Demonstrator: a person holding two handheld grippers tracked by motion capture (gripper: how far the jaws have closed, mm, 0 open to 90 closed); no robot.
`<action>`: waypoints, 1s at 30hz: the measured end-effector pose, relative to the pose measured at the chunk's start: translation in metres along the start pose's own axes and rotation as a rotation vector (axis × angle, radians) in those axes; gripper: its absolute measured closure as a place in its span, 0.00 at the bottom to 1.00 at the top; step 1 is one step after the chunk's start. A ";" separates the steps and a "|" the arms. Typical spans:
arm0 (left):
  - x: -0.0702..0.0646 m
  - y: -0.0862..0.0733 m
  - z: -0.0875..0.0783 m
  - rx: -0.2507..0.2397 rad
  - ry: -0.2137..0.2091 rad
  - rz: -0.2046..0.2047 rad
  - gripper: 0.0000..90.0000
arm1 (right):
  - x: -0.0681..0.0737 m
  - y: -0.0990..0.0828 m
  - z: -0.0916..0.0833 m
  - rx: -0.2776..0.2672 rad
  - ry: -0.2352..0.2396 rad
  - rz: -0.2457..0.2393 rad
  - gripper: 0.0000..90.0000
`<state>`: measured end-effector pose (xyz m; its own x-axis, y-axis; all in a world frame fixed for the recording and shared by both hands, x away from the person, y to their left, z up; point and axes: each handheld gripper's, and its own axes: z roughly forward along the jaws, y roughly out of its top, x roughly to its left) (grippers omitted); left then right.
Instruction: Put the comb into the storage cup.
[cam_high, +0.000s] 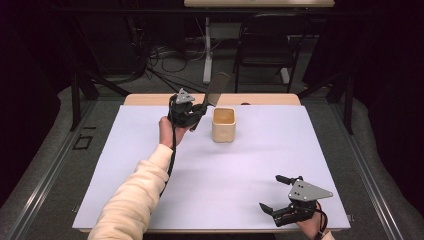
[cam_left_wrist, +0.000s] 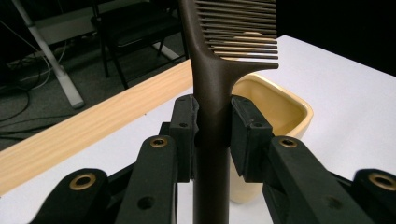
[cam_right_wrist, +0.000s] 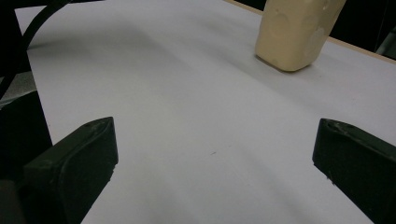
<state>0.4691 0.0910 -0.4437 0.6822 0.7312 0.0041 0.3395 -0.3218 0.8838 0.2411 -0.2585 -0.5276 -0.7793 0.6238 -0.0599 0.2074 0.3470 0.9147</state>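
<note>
Lab — dark curtains (cam_high: 385, 75), floor cables (cam_high: 165, 55)

A dark room: a black chair (cam_high: 264, 42), loose cables (cam_high: 170, 60) on grey floor (cam_high: 165, 82), white table leg (cam_high: 207, 50).

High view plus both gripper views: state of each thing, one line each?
comb: clamped by its handle, teeth end up, held off the table beside the cup
cup: upright on the white sheet, mouth open, looks empty
left gripper: shut on the comb
right gripper: open, nothing between its jaws, low near the table's front edge
</note>
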 end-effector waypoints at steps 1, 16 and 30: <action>0.000 0.001 0.000 0.000 -0.002 0.000 0.81 | 0.000 0.000 0.000 0.001 0.000 0.002 0.00; 0.002 0.014 0.001 -0.020 -0.001 0.008 0.81 | 0.000 0.000 0.000 0.000 -0.001 0.006 0.00; 0.000 0.021 0.006 -0.029 -0.006 0.009 0.81 | 0.000 0.000 0.000 0.001 0.000 0.001 0.00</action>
<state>0.4804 0.0810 -0.4278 0.6890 0.7247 0.0097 0.3140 -0.3106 0.8972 0.2409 -0.2586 -0.5278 -0.7791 0.6242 -0.0587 0.2087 0.3465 0.9145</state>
